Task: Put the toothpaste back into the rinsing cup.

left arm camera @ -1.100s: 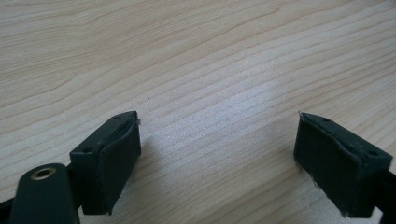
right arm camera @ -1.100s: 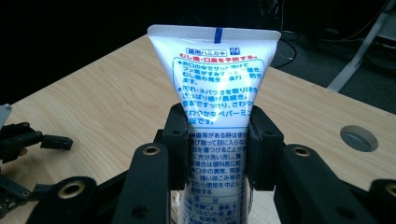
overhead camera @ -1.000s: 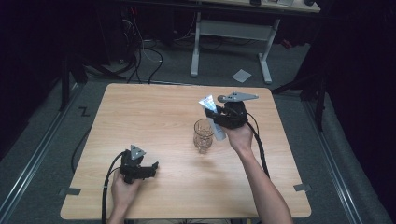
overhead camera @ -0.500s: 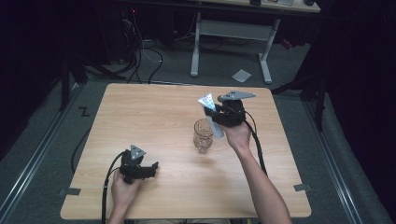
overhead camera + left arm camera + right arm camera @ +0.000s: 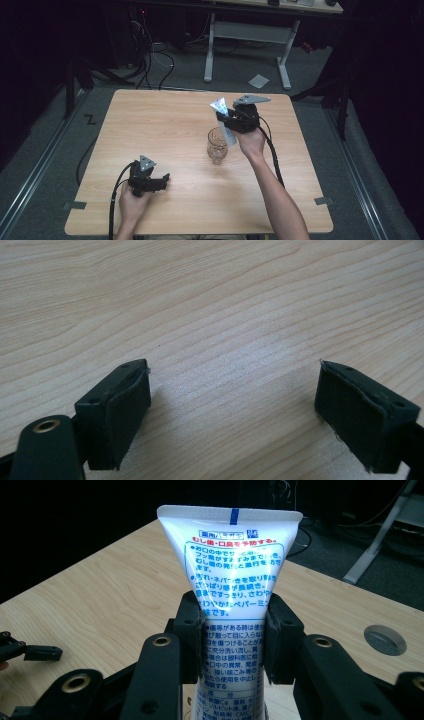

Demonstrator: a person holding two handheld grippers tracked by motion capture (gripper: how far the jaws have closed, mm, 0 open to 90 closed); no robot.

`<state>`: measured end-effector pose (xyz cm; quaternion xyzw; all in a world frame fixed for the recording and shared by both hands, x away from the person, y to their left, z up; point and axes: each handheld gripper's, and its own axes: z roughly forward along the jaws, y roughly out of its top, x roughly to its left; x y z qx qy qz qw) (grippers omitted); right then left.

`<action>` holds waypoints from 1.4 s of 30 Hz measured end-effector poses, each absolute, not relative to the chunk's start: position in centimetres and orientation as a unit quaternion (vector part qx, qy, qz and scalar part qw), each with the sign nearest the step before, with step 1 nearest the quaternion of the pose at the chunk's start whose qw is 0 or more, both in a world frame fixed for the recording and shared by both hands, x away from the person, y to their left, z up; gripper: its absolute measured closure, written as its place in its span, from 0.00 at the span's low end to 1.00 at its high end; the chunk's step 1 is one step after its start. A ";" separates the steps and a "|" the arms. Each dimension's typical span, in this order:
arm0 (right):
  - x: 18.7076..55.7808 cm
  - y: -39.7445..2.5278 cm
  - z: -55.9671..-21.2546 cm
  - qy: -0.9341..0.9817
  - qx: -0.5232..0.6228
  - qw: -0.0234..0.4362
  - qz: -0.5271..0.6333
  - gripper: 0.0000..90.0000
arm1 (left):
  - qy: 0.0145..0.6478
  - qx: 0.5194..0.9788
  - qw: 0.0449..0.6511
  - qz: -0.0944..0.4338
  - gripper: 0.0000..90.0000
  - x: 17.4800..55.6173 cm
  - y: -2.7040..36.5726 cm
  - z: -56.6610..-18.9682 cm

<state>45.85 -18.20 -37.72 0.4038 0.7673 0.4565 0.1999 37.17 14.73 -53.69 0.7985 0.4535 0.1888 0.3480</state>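
My right gripper (image 5: 226, 120) is shut on a white toothpaste tube (image 5: 221, 117) with blue print, held upright with its crimped end up, just above and behind a clear glass (image 5: 217, 145) near the table's middle. In the right gripper view the tube (image 5: 231, 585) stands clamped between both pads (image 5: 192, 630). My left gripper (image 5: 159, 180) rests low at the front left of the wooden table (image 5: 165, 125). Its jaws stand wide open over bare wood, with nothing between the pads (image 5: 125, 405).
A grey round cable port (image 5: 384, 639) sits in the tabletop in the right gripper view. Black cables trail from both grippers toward the front edge. Beyond the table's far edge stand a white desk frame (image 5: 247, 35), floor cables and a paper scrap (image 5: 258, 80).
The right gripper with the tube has shifted very slightly; the left gripper has stayed where it was.
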 end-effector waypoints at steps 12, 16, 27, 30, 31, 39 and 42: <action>46.5 -17.6 -37.8 0.764 0.405 0.200 0.461 0.73 | 0.453 0.799 0.348 0.190 0.17 37.2 14.7 -53.7; 46.6 -17.4 -38.1 0.765 0.406 0.202 0.457 0.73 | 0.453 0.799 0.348 0.190 0.17 37.2 14.7 -53.7; 46.9 -17.0 -38.5 0.766 0.403 0.206 0.456 0.73 | 0.453 0.799 0.348 0.189 0.17 37.2 14.7 -53.7; 46.8 -16.8 -38.6 0.767 0.405 0.205 0.454 0.73 | 0.453 0.799 0.348 0.189 0.17 37.2 14.7 -53.7; 46.9 -16.8 -38.6 0.769 0.401 0.207 0.453 0.73 | 0.454 0.798 0.348 0.189 0.17 37.2 14.7 -53.7; 47.0 -16.6 -38.9 0.771 0.400 0.207 0.451 0.73 | 0.453 0.799 0.348 0.189 0.17 37.2 14.7 -53.7; 47.0 -16.4 -39.1 0.774 0.398 0.206 0.447 0.73 | 0.453 0.799 0.348 0.189 0.17 37.2 14.7 -53.7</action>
